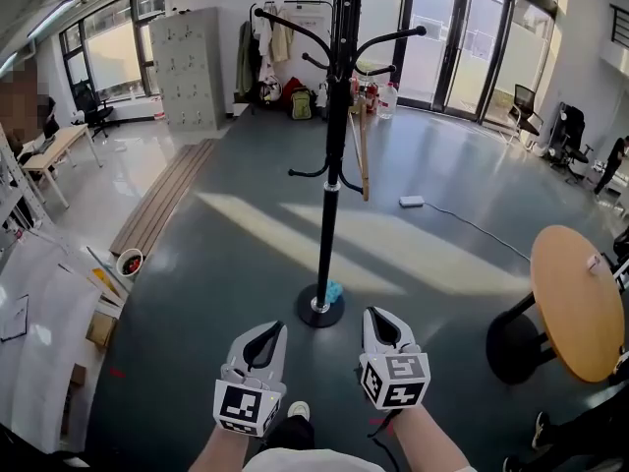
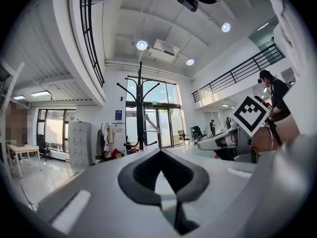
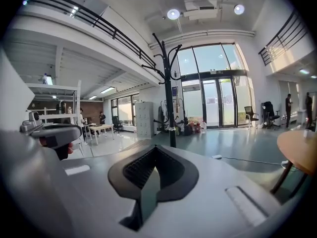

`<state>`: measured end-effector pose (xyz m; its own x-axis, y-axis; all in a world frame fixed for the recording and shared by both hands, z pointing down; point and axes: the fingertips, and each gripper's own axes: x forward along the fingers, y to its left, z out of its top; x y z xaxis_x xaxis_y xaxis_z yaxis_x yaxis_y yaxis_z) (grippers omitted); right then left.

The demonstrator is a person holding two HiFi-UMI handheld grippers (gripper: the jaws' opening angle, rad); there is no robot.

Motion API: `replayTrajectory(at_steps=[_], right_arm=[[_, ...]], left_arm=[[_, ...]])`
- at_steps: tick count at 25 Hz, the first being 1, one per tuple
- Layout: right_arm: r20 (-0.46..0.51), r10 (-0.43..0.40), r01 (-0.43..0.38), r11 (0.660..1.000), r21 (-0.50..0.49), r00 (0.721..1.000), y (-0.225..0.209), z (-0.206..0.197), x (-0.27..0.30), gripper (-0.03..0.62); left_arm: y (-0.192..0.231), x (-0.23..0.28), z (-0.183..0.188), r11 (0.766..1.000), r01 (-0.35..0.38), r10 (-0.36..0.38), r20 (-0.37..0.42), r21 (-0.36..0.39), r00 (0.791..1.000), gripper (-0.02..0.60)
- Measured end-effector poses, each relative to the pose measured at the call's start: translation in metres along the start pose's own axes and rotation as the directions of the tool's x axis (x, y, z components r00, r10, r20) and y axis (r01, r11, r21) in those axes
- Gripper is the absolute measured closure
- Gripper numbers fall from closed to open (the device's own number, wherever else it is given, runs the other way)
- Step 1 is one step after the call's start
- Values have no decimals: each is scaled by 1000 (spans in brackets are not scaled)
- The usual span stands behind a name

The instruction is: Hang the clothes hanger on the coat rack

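Observation:
The black coat rack (image 1: 332,136) stands on its round base (image 1: 321,309) straight ahead on the grey floor. A wooden clothes hanger (image 1: 362,155) hangs from one of its lower hooks, right of the pole. Both grippers are held low in front of the base, side by side and pointing at it. The left gripper (image 1: 268,330) is shut and holds nothing, and so is the right gripper (image 1: 379,317). In the left gripper view the coat rack (image 2: 140,108) rises beyond the shut jaws, with the pale hanger (image 2: 150,121) beside it. The right gripper view shows the coat rack (image 3: 169,98) ahead.
A round wooden table (image 1: 575,303) on a black foot stands at the right. A white table (image 1: 39,332) fills the lower left. Wooden planks (image 1: 162,200) lie on the floor at the left. A small white box (image 1: 412,202) with a cable lies behind the rack.

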<state>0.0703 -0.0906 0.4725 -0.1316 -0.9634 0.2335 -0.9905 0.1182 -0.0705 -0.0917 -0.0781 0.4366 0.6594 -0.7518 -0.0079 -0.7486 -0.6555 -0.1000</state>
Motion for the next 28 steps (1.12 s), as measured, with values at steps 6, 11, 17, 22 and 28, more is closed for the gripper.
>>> replayTrajectory(at_steps=[6,11,17,22,28], right_arm=[[-13,22,-22,1000,-2,1000,11,-26,-72,566],[-38,30,-30,1000,5,999,15,-52,-125,566],[-48,34,-34,999,8,998,21,-65,-153,568],[-36,44,-45,999,-19,998,33,-65,-165,568],[-32,34,-35,999,-25,999,51,-63,-171,568]], left_arm=[[-56,-49,-1,1000,4,-4,-18,-12,1000,581],[-91,-84,2,1000,-2,2,-25,-12,1000,581],[-104,-103,9,1000,-7,7,-27,-11,1000,581],[-103,-110,11,1000,3,-4,-36,-22,999,581],[-91,-117,9,999,20,-22,-48,-35,999,581]])
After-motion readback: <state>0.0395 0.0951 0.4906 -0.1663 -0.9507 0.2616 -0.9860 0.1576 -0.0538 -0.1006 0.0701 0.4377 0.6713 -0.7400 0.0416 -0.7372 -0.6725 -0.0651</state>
